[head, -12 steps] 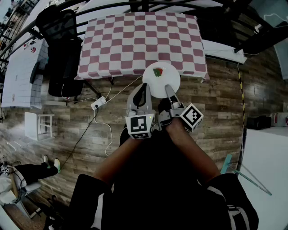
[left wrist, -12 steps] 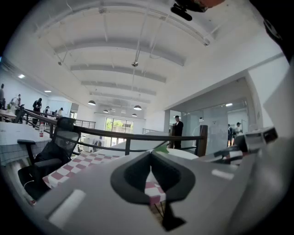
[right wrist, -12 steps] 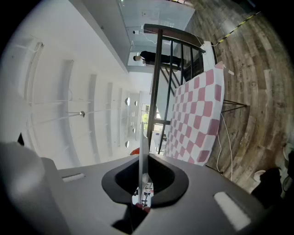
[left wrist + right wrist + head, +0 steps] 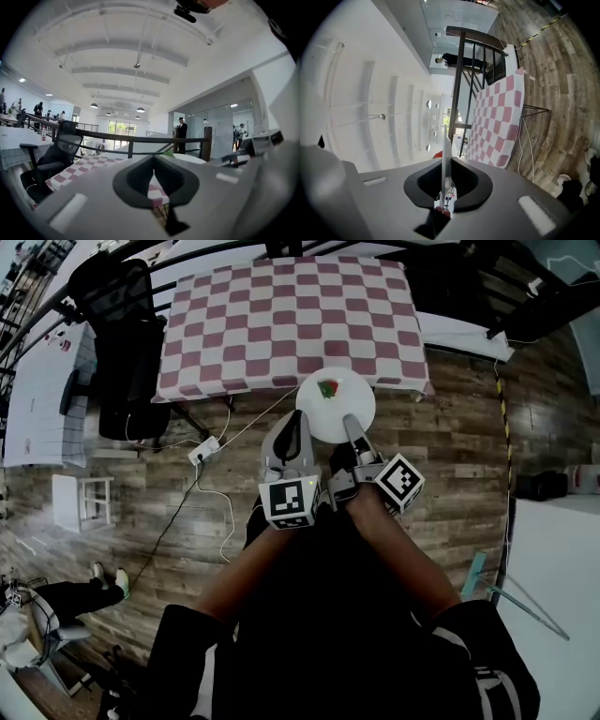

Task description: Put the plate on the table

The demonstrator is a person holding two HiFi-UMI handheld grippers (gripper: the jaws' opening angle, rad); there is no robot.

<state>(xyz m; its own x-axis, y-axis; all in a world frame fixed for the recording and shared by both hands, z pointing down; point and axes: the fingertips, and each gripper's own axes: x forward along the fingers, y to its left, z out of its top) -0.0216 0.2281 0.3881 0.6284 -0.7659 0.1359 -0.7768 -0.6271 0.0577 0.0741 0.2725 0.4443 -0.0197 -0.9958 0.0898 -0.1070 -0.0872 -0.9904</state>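
Head view: from above, a person's two arms reach forward over a wood floor [image 4: 450, 456]. The right gripper [image 4: 350, 423] is clamped on the near rim of a white plate [image 4: 354, 409]. The plate is held out at the near edge of a counter [image 4: 281, 315] covered in red-and-white checks. A small red and green item [image 4: 328, 388] lies on the plate's far side. The left gripper [image 4: 293, 425] sits just left of the plate. A black chair [image 4: 131, 343] stands at the counter's left.

Left gripper view: the left gripper [image 4: 153, 159] has its jaws together, with nothing between them. The plate [image 4: 192, 159] shows just to the right.

Right gripper view: the right gripper [image 4: 443, 161] pinches the plate [image 4: 444, 136], seen edge-on.
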